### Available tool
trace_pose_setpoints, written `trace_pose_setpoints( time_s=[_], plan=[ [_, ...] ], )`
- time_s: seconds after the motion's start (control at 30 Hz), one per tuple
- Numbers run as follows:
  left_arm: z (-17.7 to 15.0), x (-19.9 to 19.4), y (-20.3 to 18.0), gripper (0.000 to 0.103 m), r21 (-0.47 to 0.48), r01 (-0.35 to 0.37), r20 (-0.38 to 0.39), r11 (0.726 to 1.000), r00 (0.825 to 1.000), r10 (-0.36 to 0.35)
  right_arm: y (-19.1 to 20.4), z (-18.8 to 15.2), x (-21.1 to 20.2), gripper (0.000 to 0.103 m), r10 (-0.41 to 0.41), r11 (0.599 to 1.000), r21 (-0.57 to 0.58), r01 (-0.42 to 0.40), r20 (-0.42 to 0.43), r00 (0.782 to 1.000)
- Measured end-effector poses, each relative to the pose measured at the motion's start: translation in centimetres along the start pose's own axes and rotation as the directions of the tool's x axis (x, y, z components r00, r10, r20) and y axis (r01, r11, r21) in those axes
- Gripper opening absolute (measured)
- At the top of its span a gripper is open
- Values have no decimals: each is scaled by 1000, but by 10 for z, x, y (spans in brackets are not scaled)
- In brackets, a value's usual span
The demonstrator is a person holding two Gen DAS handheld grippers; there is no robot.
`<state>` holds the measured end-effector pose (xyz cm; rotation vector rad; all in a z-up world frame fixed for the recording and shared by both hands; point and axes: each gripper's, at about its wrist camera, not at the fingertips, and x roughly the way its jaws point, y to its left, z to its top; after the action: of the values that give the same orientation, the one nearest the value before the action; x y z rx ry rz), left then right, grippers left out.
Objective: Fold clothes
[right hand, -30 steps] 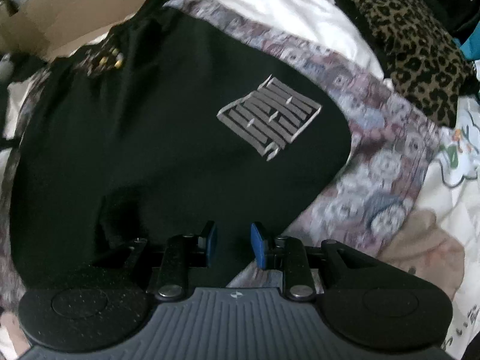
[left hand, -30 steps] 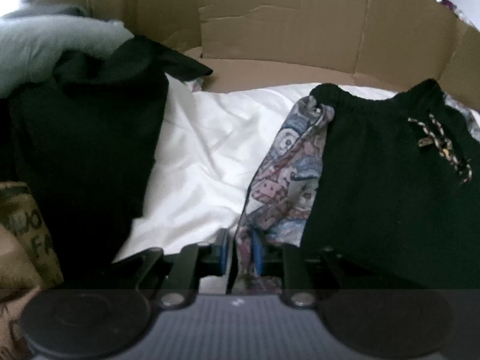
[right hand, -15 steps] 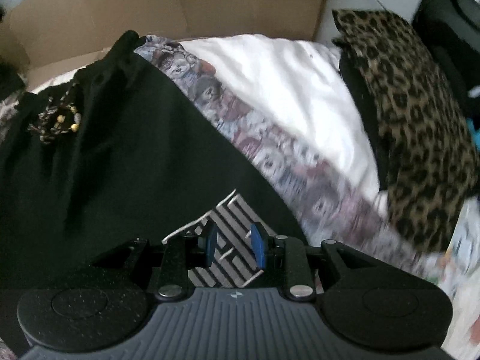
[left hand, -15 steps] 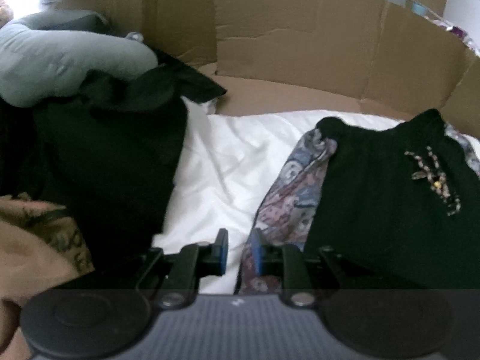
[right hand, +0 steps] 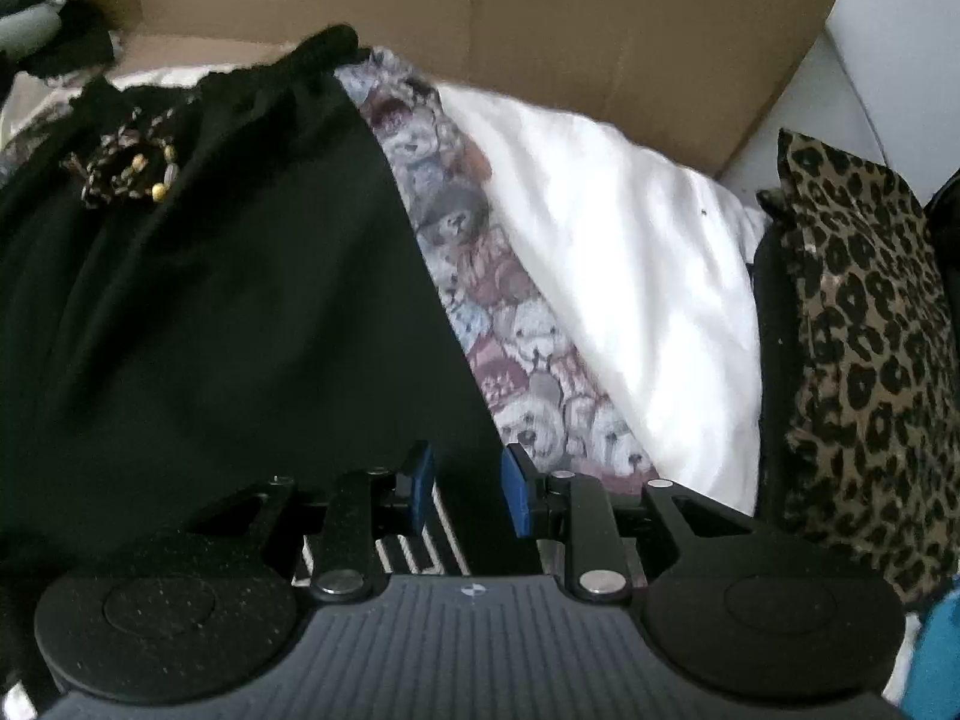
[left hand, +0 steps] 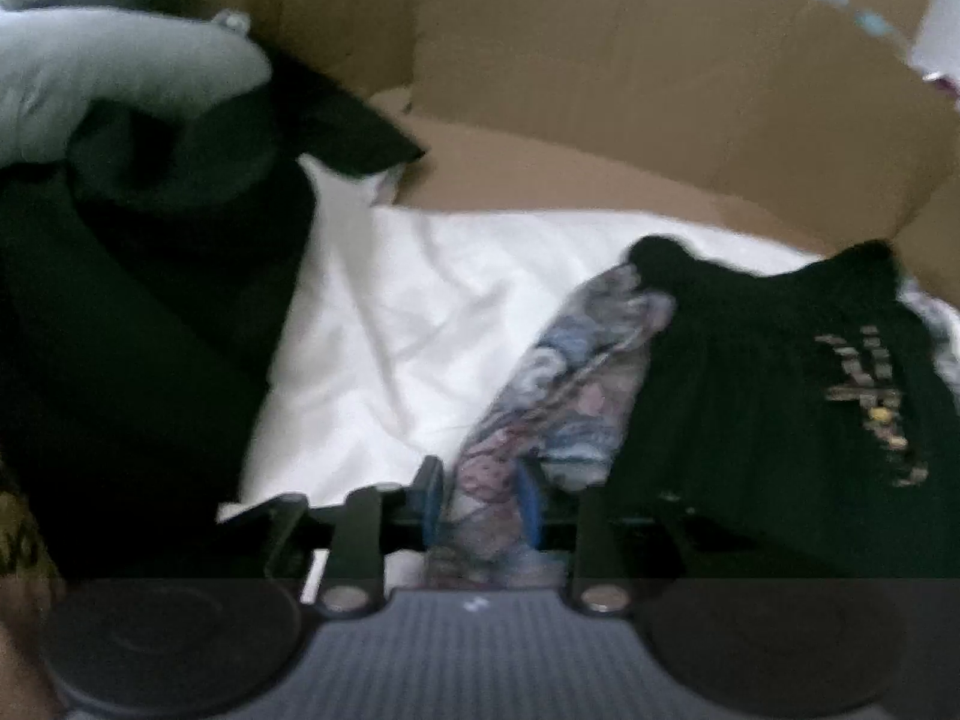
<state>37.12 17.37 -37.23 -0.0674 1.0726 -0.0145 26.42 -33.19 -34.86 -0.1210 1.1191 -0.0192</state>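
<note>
A: Start left of the shorts. What's there?

B: In the left wrist view, a grey cushion [left hand: 90, 78] on top of a dark heap [left hand: 132, 312], far left of the shorts [left hand: 780, 408]. Then bare white sheet [left hand: 408, 324], with a cardboard wall [left hand: 600, 72] behind it all.

A: And the left gripper [left hand: 480, 495]?

B: Just left of the shorts, its jaws are parted with the patterned cloth [left hand: 564, 396] lying between the blue pads. I see no squeeze on it.

A: Where do the shorts lie?

B: Flat on the patterned cloth, which shows along both their sides, waistband toward the cardboard. A braided drawstring [right hand: 126, 168] lies near the waistband.

A: The right gripper [right hand: 468, 489]?

B: Low over the shorts' near right part, jaws apart, black fabric and a striped print [right hand: 414, 546] under it; whether it touches, I cannot tell.

A: Right of the shorts?

B: The patterned cloth, sheet, then a leopard pillow [right hand: 864, 348].
</note>
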Motion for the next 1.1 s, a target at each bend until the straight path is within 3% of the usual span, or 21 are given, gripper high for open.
trace_pose_setpoints(
  time_s=[0.2,0.4,0.57,0.73,0.8,0.93,1.1],
  plan=[
    [15,-4,-2,33,45,-60,-14,997,998,61,-14,-12,14,32,-9,1000,11,9,7,1000],
    [31,-23,-13,29,133,-7,-11,991,1000,8,-28,2,3,32,25,999,19,-26,83,996],
    [56,-24,-27,33,148,53,17,988,998,-56,-30,39,11,32,47,999,13,-49,146,988],
    [70,3,-45,35,121,97,13,988,995,-100,-19,83,27,34,99,995,-22,-97,212,972],
    [71,14,-50,37,127,102,13,987,994,-104,-10,99,35,45,110,994,-37,-105,221,969],
    [76,30,-51,46,136,123,-6,983,992,-123,6,131,49,51,138,989,-74,-124,231,963],
    [82,50,-44,48,112,217,-80,970,975,-209,21,163,70,58,159,983,-128,-134,213,964]
  ],
)
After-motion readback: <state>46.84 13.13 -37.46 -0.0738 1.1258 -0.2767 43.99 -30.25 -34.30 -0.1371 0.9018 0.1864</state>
